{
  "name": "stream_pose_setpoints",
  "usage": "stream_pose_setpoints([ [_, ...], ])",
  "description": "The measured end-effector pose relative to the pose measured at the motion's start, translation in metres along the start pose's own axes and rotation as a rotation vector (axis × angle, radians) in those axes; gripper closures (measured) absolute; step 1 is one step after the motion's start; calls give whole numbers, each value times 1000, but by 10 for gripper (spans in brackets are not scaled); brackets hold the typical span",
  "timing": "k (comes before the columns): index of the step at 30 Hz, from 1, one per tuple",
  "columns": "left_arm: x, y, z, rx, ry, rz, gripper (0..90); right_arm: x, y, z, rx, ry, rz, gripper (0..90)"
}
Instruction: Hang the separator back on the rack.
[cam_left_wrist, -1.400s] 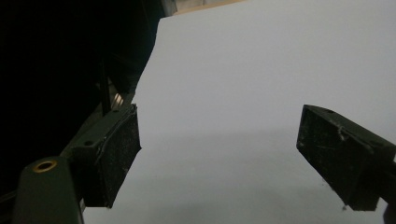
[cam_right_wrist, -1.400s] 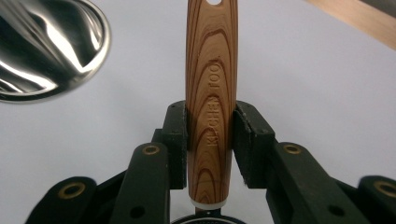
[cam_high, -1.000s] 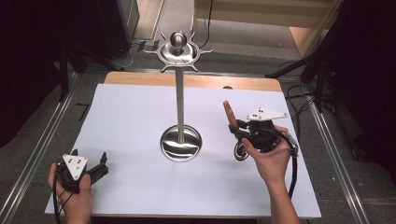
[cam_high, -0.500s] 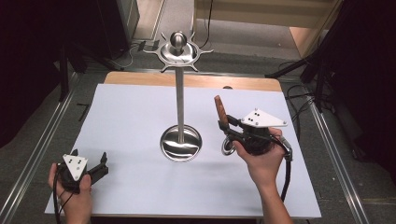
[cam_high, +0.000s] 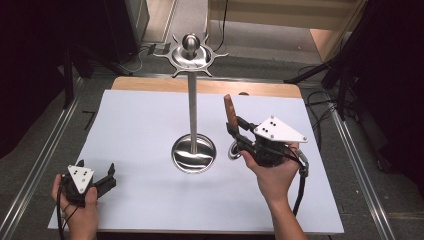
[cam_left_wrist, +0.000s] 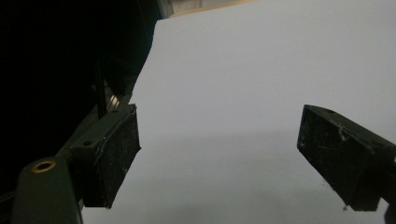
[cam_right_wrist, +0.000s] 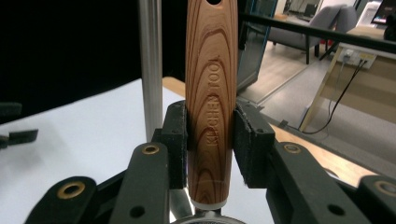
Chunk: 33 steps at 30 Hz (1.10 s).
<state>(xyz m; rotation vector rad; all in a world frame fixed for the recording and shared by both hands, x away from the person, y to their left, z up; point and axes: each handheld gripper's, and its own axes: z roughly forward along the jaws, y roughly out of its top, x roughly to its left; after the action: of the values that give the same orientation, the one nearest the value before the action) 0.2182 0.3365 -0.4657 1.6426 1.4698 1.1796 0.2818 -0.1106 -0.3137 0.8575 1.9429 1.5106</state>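
At the near left corner of the white surface (cam_high: 140, 125), the left gripper (cam_high: 95, 184) rests in the person's left hand (cam_high: 80, 210), its jaws spread wide with only bare sheet between them. Ahead and to the right of those jaws stands a metal stand (cam_high: 193, 100), a round base, a thin upright pole and a spiked disc with a ball on top. Just right of the stand's base, the right gripper (cam_right_wrist: 210, 140), held up in the right hand (cam_high: 272, 172), has its jaws clamped on a wooden handle (cam_right_wrist: 211, 84) stamped "KITCHEN TOOL". The handle rises upright between the jaws, and the pole shows just left of them.
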Motion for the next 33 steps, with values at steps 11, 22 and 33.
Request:
stream_pose_setpoints([
  [11,-1,0,0,2,5,11,143,12,16,-5,-51,-19,-2,694],
  [22,-2,0,-1,-3,10,16,144,20,34,-13,-140,-16,-7,694],
  [33,-2,0,-1,-7,10,26,144,32,49,-16,-207,-14,-6,694],
])
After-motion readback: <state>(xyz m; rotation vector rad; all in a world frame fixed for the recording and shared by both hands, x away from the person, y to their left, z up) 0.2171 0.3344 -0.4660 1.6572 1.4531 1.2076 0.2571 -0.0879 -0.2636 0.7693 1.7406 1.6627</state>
